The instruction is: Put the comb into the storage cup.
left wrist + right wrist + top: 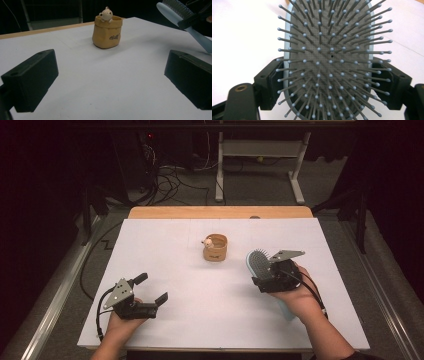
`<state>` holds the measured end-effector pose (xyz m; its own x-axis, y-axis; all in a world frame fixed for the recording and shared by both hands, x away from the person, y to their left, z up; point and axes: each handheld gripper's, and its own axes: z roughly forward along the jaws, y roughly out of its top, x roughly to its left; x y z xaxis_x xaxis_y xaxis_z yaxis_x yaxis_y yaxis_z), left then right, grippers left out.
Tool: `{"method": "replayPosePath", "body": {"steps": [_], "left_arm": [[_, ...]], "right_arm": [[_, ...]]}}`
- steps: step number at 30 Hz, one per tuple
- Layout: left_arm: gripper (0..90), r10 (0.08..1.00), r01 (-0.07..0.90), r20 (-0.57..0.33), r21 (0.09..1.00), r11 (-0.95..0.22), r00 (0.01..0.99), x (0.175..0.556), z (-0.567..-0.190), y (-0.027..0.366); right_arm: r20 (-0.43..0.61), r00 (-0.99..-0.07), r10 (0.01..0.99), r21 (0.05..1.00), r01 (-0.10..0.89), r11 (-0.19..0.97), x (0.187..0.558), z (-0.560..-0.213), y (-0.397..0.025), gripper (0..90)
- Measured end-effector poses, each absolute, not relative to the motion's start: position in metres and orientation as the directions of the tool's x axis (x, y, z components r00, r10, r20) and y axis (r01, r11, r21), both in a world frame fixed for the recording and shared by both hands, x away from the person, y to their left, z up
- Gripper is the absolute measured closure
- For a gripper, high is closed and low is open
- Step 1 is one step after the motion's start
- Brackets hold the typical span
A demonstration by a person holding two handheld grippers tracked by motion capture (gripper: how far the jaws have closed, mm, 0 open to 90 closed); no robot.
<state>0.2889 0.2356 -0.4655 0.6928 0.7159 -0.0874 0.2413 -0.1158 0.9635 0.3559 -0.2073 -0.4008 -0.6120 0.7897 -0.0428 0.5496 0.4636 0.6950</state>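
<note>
A light blue hairbrush (258, 263) with grey bristles is held in my right gripper (267, 276) at the table's right; its handle slopes down to the table past the hand. Up close in the right gripper view, the brush head (329, 60) faces the camera, clamped at both edges by the black jaws. My left gripper (150, 289) rests at the front left, open, with nothing between its fingers (32, 80). A small tan pouch-shaped holder (215, 248) with a cream bear figure on its rim stands mid-table; in the left gripper view the holder (107, 32) is ahead and the hairbrush (180, 17) at upper right.
A white sheet (170, 255) covers the table, with a wooden edge (220, 212) along the far side. Beyond it stand a desk frame (260, 165) and cables on the floor.
</note>
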Motion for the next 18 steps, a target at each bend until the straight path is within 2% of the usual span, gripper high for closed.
{"method": "replayPosePath", "body": {"steps": [18], "left_arm": [[0.0, 0.721, 0.265, -0.091, 0.955, -0.132, 0.687, 0.291, -0.465, 0.235]], "right_arm": [[-0.053, -0.584, 0.81, 0.851, 0.397, 0.342, 0.341, -0.389, -0.213, 20.6]]}}
